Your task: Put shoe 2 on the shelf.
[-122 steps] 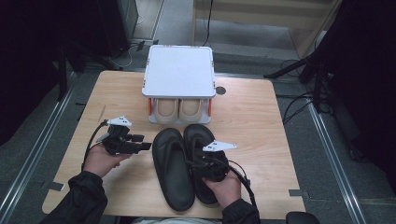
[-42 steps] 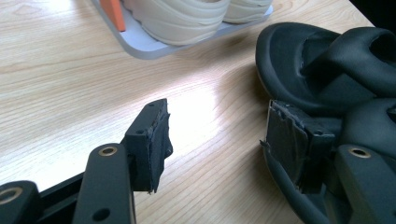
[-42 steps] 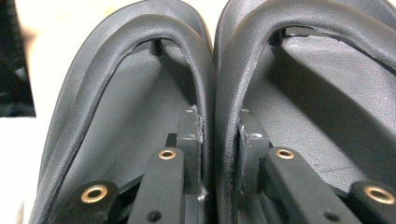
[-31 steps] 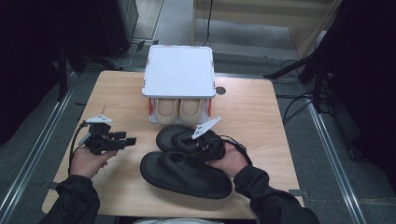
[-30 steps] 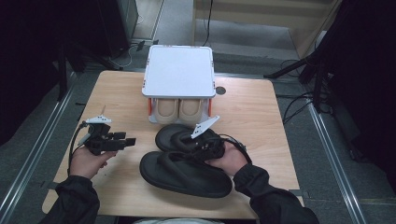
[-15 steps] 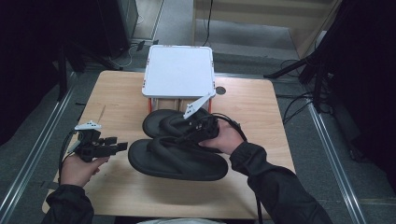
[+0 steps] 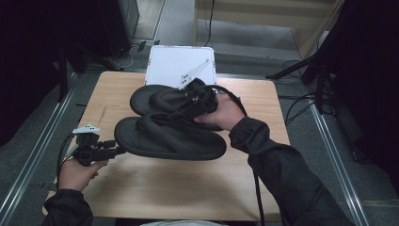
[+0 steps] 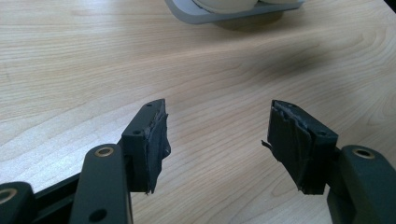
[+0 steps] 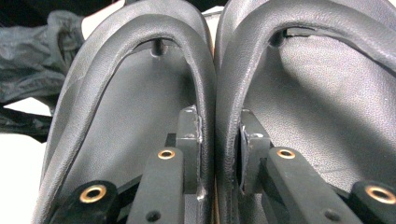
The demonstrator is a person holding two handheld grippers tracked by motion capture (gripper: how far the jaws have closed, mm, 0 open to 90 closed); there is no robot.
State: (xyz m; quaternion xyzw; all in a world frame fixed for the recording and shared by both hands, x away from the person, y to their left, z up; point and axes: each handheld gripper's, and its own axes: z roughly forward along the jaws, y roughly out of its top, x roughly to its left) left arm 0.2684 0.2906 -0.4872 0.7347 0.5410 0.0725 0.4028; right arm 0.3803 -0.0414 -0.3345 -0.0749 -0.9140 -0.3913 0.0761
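A pair of black flip-flop sandals hangs in the air over the middle of the wooden table (image 7: pixel 263 169), the nearer sandal (image 7: pixel 169 140) in front of the farther sandal (image 7: pixel 150 99). My right gripper (image 7: pixel 176 114) is shut on their two inner straps, pinched side by side. In the right gripper view the pads (image 9: pixel 191 135) squeeze the left strap (image 9: pixel 205 93) against the right strap (image 9: pixel 229 93). My left gripper (image 7: pixel 115 149) hovers low at the table's left side, open and holding nothing, with bare wood between its fingers (image 8: pixel 152 135).
A white-topped shoe rack (image 7: pixel 174 66) stands at the table's far edge, right behind the lifted sandals. In the left gripper view its grey base (image 8: pixel 210 14) carries pale shoes. Metal rails run along the floor on both sides.
The right hand has raised the two sandals off the table and carried them toward the white rack. The left hand has drifted slightly toward the near left corner, still open.
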